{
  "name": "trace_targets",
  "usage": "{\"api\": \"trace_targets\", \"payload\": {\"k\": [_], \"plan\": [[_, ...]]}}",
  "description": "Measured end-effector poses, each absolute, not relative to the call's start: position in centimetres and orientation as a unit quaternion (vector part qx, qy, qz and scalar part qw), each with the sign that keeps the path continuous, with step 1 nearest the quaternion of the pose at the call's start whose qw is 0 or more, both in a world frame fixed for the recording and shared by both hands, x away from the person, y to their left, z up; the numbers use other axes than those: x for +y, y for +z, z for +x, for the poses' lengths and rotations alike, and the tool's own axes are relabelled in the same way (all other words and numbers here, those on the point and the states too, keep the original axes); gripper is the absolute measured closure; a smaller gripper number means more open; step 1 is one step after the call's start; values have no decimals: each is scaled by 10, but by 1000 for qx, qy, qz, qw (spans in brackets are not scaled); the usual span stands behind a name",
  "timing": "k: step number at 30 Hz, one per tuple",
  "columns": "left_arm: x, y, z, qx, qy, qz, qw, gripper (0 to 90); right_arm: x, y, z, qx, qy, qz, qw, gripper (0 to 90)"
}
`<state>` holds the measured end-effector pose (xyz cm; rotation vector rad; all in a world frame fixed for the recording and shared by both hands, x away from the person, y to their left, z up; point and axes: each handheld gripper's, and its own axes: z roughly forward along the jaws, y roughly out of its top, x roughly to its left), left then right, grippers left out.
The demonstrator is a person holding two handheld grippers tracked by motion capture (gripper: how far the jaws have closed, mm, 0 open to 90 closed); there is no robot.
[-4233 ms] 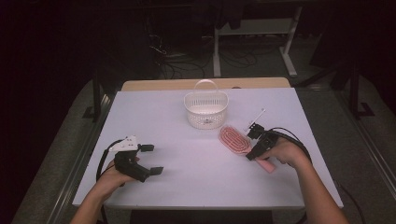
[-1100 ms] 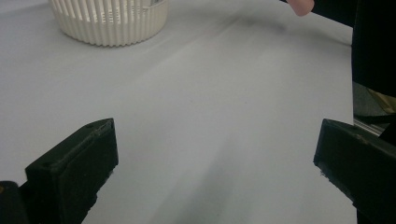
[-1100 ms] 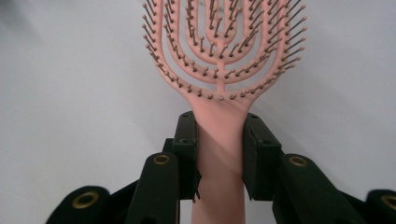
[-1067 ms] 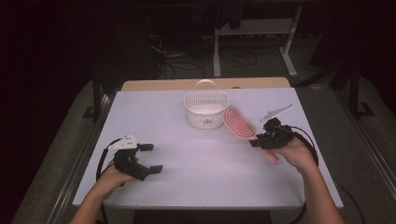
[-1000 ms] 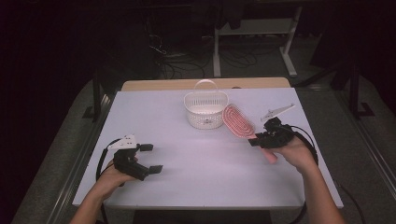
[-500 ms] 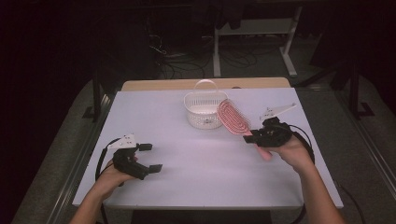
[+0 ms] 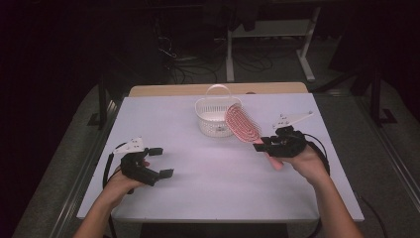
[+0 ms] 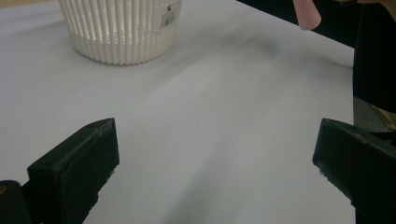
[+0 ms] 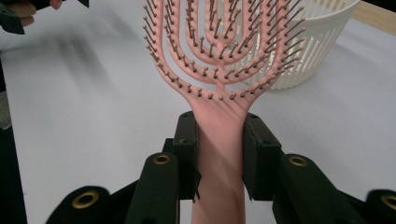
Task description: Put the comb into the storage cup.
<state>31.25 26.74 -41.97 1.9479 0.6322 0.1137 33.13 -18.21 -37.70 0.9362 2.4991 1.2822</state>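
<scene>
A pink vented hairbrush (image 7: 242, 123) hangs above the white table (image 7: 218, 183), its bristled head tilted up toward the white slatted basket (image 7: 214, 116). My right gripper (image 7: 263, 146) is shut on its handle; in the right gripper view the two black jaws clamp the handle (image 9: 219, 154) just below the head (image 9: 223, 51), with the basket (image 9: 308, 42) right behind. My left gripper (image 7: 163, 161) rests low at the table's front left, open with nothing between its jaws. In the left gripper view the basket (image 8: 122, 29) stands far ahead and the brush's handle tip (image 8: 307, 15) shows at the top right.
The basket has a hoop handle (image 7: 219, 90) and stands at the table's back middle. A wooden strip (image 7: 218, 89) runs along the far edge. Cables trail from both grippers. Metal stand legs (image 7: 267, 47) and dark floor lie beyond the table.
The right gripper has lifted the hairbrush off the table and carried it left and back, so its head now overlaps the basket's right side. The left gripper has stayed put.
</scene>
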Motion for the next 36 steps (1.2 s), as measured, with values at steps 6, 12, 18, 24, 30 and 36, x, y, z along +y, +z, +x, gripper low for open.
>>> {"api": "trace_targets", "payload": {"k": [6, 12, 18, 24, 30, 36], "plan": [[261, -415, 318, 265, 45, 813, 516, 1, -176, -380, 330, 842, 433, 309, 88, 689], [255, -411, 322, 256, 41, 817, 516, 1, -171, -383, 330, 842, 433, 308, 93, 688], [251, -407, 327, 255, 47, 814, 519, 1, -168, -384, 330, 841, 437, 305, 92, 689], [245, -399, 334, 253, 52, 811, 525, 1, -165, -384, 330, 839, 442, 303, 92, 688], [237, -392, 340, 247, 50, 808, 533, 1, -162, -385, 329, 838, 446, 302, 92, 688], [228, -385, 345, 238, 49, 806, 540, 1, -160, -386, 328, 837, 447, 302, 93, 688]]}}
